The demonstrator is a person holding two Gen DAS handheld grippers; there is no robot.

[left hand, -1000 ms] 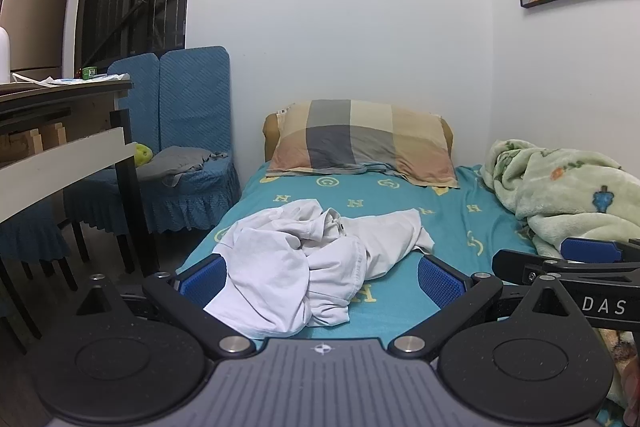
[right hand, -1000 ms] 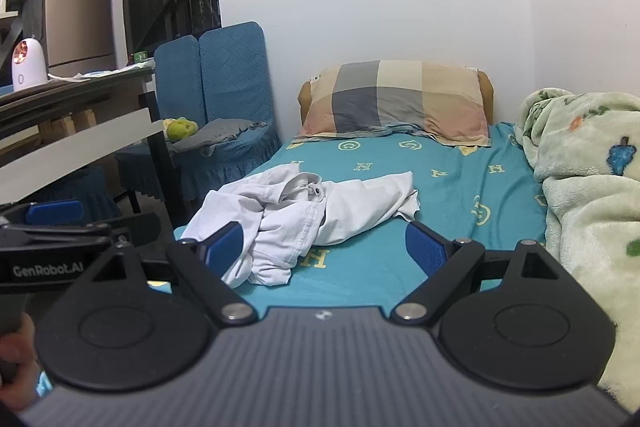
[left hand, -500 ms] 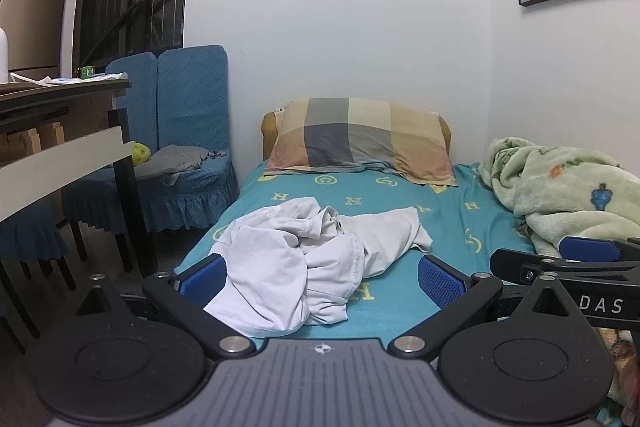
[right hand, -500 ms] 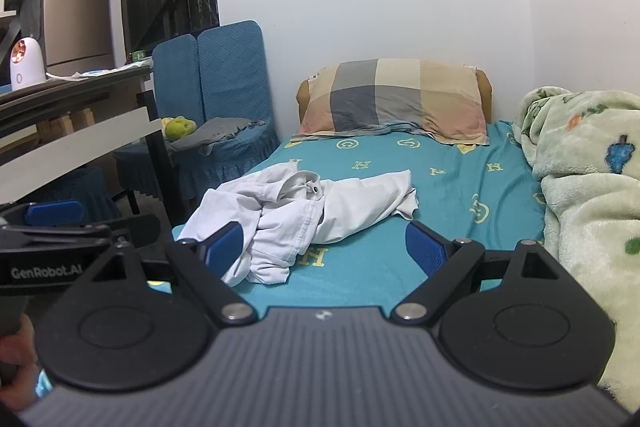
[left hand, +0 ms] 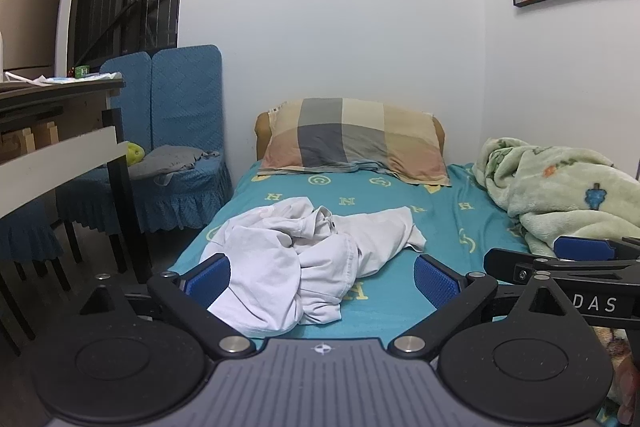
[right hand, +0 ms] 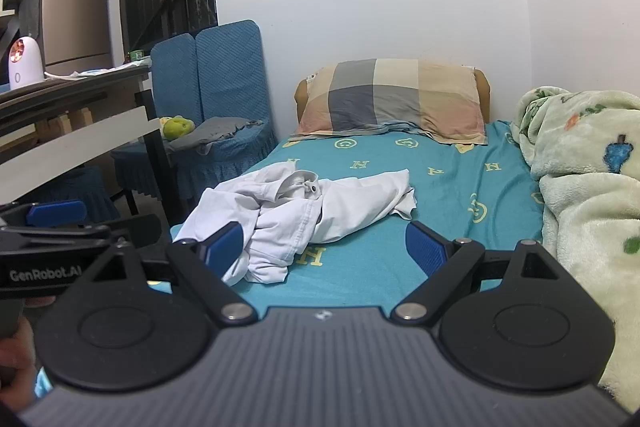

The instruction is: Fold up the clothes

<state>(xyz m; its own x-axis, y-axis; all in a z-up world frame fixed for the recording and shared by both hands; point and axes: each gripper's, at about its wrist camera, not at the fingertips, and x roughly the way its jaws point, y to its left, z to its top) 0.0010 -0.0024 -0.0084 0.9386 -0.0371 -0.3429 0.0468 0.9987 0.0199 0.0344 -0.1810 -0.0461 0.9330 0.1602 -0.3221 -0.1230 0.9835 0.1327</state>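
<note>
Both my left claw [left hand: 320,277] and right claw [right hand: 325,247] gape wide and empty above the crumpled white cotton shirt [left hand: 304,251] lying on the teal patterned bed sheet [left hand: 452,219].

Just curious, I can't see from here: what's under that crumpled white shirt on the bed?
Around the white shirt only the teal bedsheet with yellow letters shows; one letter peeks out at its edge. Whatever lies beneath the heap is covered.

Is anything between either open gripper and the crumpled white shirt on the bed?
Nothing visible. The shirt lies crumpled on the teal sheet just ahead of the left gripper and right gripper, both open. The blanket and pillow lie clear of it.
</note>
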